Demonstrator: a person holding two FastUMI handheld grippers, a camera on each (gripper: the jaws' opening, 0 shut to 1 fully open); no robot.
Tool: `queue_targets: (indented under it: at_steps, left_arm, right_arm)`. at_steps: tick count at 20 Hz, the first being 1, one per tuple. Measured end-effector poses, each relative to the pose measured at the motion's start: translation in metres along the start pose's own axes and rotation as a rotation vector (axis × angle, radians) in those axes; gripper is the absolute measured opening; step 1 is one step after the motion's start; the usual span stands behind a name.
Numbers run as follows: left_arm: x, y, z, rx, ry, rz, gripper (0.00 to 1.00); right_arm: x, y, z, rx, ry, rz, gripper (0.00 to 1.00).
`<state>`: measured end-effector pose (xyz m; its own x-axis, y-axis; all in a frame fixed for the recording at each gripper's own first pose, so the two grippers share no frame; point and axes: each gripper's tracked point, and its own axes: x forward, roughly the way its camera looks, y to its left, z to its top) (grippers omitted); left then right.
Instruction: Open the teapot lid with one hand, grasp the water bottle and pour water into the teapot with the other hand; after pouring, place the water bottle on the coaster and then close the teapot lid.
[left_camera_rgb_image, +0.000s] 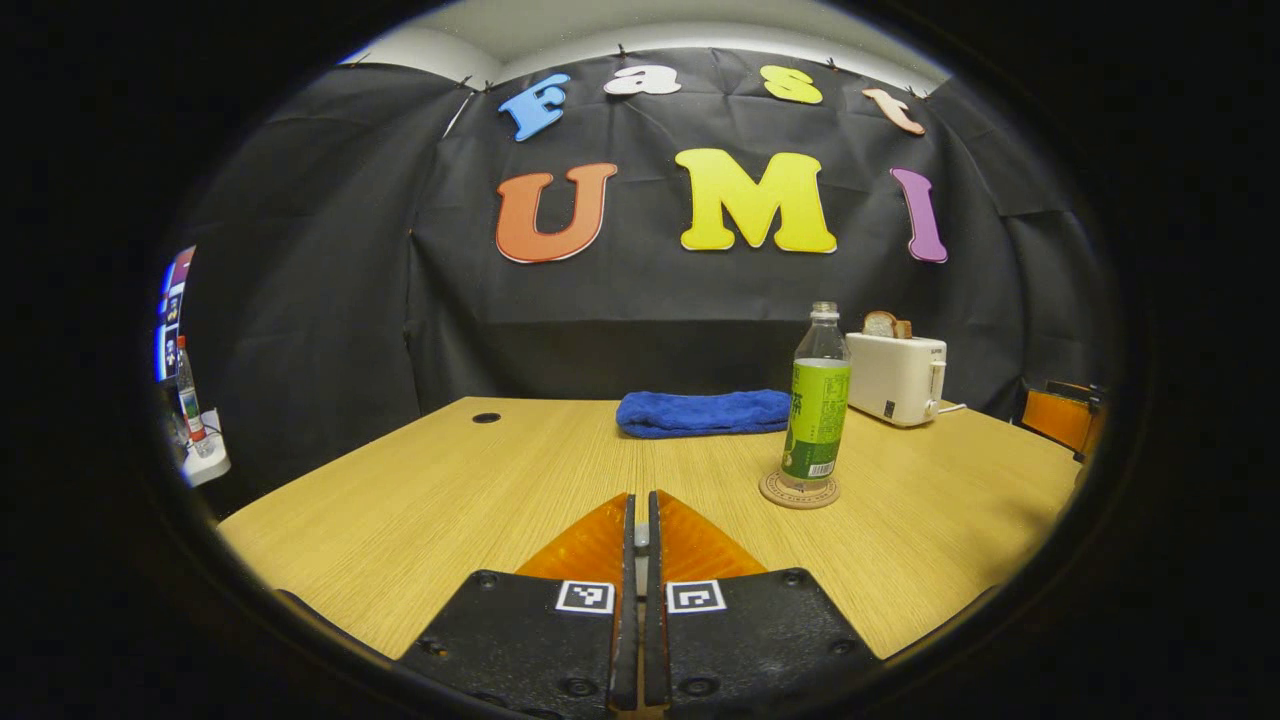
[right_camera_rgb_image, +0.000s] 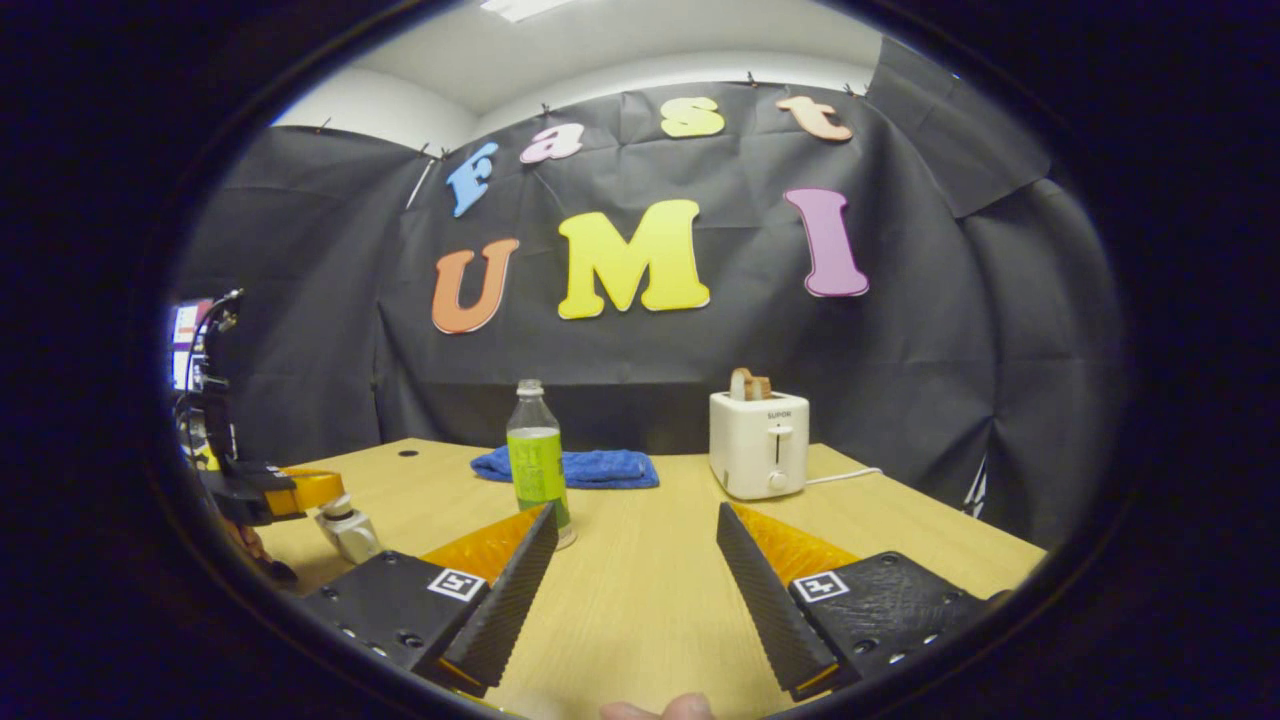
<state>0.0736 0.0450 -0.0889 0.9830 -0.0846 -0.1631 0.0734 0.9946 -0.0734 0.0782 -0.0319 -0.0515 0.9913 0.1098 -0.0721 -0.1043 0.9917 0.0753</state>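
An uncapped water bottle (left_camera_rgb_image: 817, 400) with a green label stands upright on a round cork coaster (left_camera_rgb_image: 799, 492), right of centre on the wooden table (left_camera_rgb_image: 450, 480). My left gripper (left_camera_rgb_image: 640, 497) is shut on a small pale piece (left_camera_rgb_image: 640, 535) that shows in the slit between its fingers. In the right gripper view that left gripper (right_camera_rgb_image: 325, 492) sits low at the far left, with a pale grey teapot lid (right_camera_rgb_image: 345, 532) under its fingers; the teapot's body is hidden. My right gripper (right_camera_rgb_image: 636, 512) is open and holds nothing, and the bottle (right_camera_rgb_image: 537, 465) is just beyond its left finger.
A folded blue towel (left_camera_rgb_image: 703, 412) lies at the back of the table. A white toaster (left_camera_rgb_image: 897, 377) with bread in its slots stands at the back right, its cord trailing off. An orange chair (left_camera_rgb_image: 1060, 415) is beyond the right edge. A person's fingertip (right_camera_rgb_image: 660, 708) shows at the bottom.
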Motion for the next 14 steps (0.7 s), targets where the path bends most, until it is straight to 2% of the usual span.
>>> queue_targets:
  at_steps: [5,14]
  left_arm:
    - [0.000,-0.005,-0.003,-0.009,0.011,-0.007,0.05]
    - [-0.003,0.000,-0.011,-0.008,0.039,0.029,0.08]
  right_arm:
    - [0.000,0.004,-0.002,-0.008,-0.006,0.005,0.97]
    - [-0.005,0.002,-0.001,-0.009,-0.017,0.001,0.97]
